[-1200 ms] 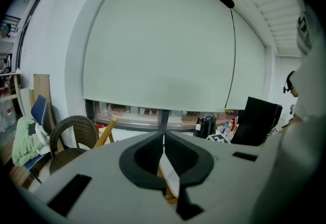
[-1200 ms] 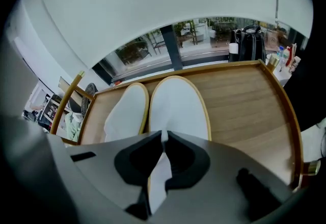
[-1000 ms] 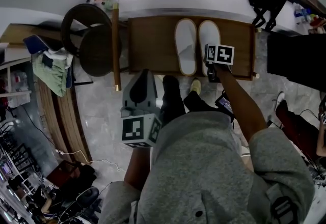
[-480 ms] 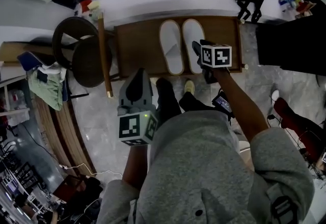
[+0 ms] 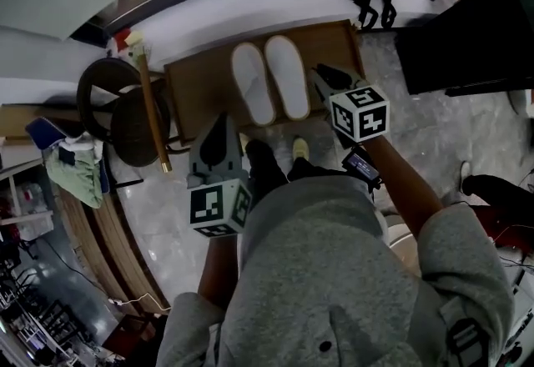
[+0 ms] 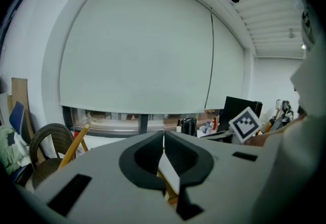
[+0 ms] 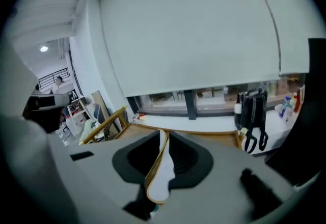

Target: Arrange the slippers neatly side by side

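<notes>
On the wooden bench point(image 5: 198, 83) by the wall we see the two white slippers point(image 5: 251, 83) lying parallel, ends level, edges touching or v. nearly so, so we judge the arranging basically done. Our right hand-held gripper point(image 5: 320, 73) hangs just beside the pair on its right, jaws part open, just been closing, w/ nothing between them. Our left hand-held gripper point(image 5: 222, 118) is near the bench's front edge, jaws together, empty, so prob. only drawing both away is left.
</notes>
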{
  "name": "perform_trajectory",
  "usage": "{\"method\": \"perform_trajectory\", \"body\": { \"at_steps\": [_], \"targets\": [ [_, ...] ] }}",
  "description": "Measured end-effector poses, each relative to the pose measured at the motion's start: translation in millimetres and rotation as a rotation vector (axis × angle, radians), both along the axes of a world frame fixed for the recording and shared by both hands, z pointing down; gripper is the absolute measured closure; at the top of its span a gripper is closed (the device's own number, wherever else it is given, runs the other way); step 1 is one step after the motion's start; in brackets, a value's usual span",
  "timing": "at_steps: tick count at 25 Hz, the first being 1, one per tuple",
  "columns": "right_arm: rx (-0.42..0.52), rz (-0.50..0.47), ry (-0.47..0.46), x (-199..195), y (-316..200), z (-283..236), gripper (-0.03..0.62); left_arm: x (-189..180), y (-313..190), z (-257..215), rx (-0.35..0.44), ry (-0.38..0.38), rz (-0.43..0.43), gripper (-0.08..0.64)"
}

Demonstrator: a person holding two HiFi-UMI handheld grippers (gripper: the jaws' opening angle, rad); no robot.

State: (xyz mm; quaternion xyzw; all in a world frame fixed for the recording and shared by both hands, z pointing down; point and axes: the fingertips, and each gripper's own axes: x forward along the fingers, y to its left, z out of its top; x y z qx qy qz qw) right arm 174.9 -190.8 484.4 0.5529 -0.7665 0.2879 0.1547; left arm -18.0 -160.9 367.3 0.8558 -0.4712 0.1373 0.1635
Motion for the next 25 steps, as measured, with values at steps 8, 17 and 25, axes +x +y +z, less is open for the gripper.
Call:
{"method": "perform_trajectory", "body": {
  "at_steps": [8,17,25],
  "targets": [
    [0.233,0.012,0.054,38,52,-75,0.56,19,18,-8,0.03,0.001,0.023,0.54],
    [0.248,0.072,0.023,56,77,-85,0.56,31,23,-19,0.048,-0.007,0.044,0.54],
    [0.242,0.061,0.02,53,78,-84,0.56,28,29,-19,0.051,-0.009,0.035,0.54]
  ]
}}
